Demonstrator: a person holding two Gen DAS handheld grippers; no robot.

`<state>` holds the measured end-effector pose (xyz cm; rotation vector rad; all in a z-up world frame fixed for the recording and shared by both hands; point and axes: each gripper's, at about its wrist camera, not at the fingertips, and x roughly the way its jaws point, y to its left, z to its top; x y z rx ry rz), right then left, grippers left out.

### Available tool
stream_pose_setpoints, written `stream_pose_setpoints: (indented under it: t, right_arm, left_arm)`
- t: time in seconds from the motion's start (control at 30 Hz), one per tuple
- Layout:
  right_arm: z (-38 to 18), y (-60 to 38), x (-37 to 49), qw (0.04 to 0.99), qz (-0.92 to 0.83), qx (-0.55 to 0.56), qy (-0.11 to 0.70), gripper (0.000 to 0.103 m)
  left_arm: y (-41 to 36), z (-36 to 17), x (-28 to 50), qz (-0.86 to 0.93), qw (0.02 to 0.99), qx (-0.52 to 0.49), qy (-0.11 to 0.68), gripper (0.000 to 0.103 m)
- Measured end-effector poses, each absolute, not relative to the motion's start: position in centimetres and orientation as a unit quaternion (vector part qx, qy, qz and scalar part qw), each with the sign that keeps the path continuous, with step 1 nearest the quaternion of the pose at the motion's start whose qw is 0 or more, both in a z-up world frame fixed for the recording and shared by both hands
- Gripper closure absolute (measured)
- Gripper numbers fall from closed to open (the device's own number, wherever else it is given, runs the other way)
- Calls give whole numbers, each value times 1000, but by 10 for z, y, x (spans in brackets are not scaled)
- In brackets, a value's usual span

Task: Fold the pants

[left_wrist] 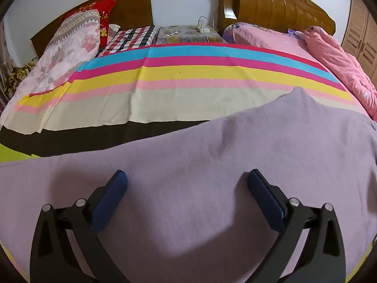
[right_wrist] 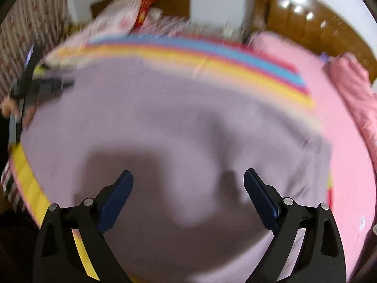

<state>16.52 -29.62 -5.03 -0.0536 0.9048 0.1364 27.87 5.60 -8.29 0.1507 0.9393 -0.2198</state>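
Note:
Lilac pants (left_wrist: 212,155) lie spread on the striped bed sheet (left_wrist: 165,80). My left gripper (left_wrist: 187,179) is open and empty, its blue pads wide apart just above the fabric. In the right wrist view, which is blurred, the pants (right_wrist: 165,122) fill the middle. My right gripper (right_wrist: 188,179) is open and empty above them. The left gripper (right_wrist: 35,87) shows at the far left edge of the pants, held by a hand.
A folded patterned quilt (left_wrist: 63,47) and red pillow (left_wrist: 103,14) lie at the back left. A pink duvet (left_wrist: 341,66) runs along the right side. A bedside table (left_wrist: 188,34) with a charger stands between two wooden headboards (left_wrist: 282,7). The bed's yellow edge (right_wrist: 28,181) is at lower left.

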Motion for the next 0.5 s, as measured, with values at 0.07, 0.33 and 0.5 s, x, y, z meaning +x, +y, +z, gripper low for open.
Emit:
stream_pose_setpoints:
  t: [0.07,0.33,0.5]
  right_arm:
    - [-56,-317,176,897,32,-10,442,12]
    - [-80,-340,169,889,3,-11,459,8]
    - [-77,-325,180,880,-41,-3,473,5]
  left_arm:
    - [56,-82,280,-105,883,72,451,1]
    - [52,-81,273,-107,884,68,450,1]
    - [53,-80,271,-110,885,59,448,2]
